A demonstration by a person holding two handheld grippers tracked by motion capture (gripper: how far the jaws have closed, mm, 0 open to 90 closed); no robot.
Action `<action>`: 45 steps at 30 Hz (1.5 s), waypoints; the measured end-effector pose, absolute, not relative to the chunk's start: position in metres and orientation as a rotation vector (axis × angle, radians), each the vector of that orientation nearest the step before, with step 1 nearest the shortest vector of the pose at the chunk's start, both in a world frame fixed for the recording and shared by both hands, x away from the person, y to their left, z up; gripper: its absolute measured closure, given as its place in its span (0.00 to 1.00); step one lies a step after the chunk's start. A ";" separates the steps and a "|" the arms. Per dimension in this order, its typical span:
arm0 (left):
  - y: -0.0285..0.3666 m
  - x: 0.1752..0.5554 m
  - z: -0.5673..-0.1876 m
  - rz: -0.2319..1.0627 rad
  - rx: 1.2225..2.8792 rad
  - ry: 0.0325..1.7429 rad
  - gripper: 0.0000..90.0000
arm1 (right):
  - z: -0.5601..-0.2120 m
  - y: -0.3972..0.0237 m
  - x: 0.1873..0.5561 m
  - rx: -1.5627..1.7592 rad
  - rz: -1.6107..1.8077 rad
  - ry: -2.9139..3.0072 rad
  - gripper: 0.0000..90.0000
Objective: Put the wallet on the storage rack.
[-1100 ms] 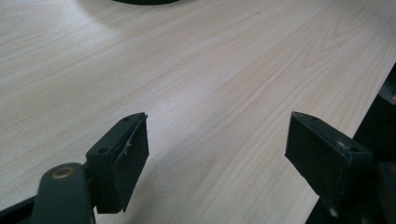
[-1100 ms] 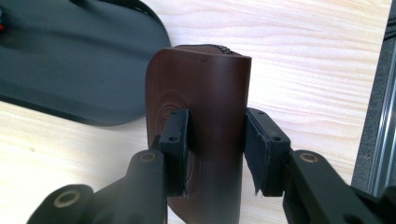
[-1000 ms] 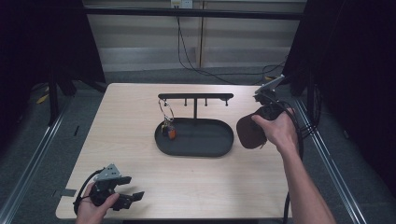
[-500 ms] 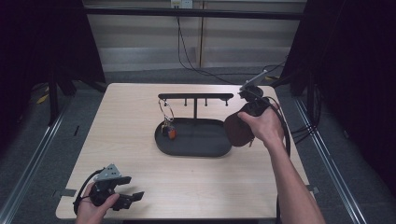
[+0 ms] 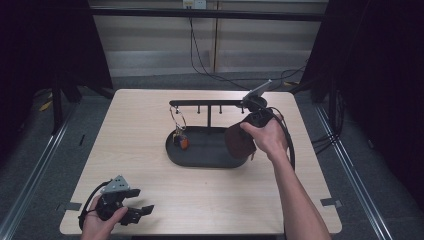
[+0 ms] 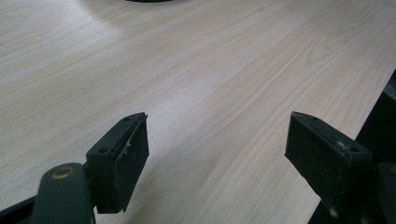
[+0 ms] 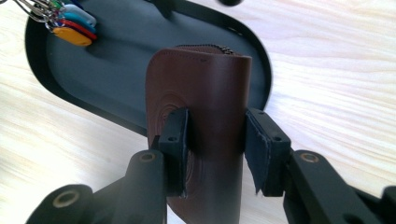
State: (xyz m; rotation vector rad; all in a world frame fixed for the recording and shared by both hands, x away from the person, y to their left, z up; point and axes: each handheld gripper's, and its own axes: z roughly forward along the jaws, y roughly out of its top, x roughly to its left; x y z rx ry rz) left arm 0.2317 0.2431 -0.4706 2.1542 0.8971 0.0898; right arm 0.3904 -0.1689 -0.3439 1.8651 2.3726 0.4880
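A brown leather pouch (image 7: 201, 102) with a zip along its top is clamped between the jaws of my right gripper (image 7: 215, 140), which is shut on it. In the high view the pouch (image 5: 239, 142) hangs over the right end of the black oval tray (image 5: 200, 155), below the right gripper (image 5: 252, 125). A bunch of keys with coloured tags (image 5: 180, 137) hangs from a ring on the tray's black rack (image 5: 207, 103); the tags (image 7: 70, 25) lie at the tray's far left. My left gripper (image 5: 137, 212) rests open near the table's front left edge, its jaws (image 6: 215, 154) wide apart over bare wood.
The light wooden table (image 5: 130, 125) has a free stretch between the tray and the front edge. Black cables (image 5: 205, 55) run across the floor behind the table. A metal frame and dark curtains flank both sides.
My right gripper has carried the brown pouch leftward from beside the tray's right end to over its right part. The left gripper has stayed where it was.
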 end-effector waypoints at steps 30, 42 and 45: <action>0.240 0.232 -0.471 0.084 2.163 0.888 0.24 | -0.394 -0.169 0.401 1.999 0.745 2.304 0.69; 0.240 0.231 -0.470 0.080 2.163 0.888 0.24 | -0.411 -0.166 0.403 2.028 0.762 2.287 0.69; 0.241 0.232 -0.470 0.085 2.164 0.886 0.24 | -0.412 -0.168 0.404 2.042 0.794 2.264 0.69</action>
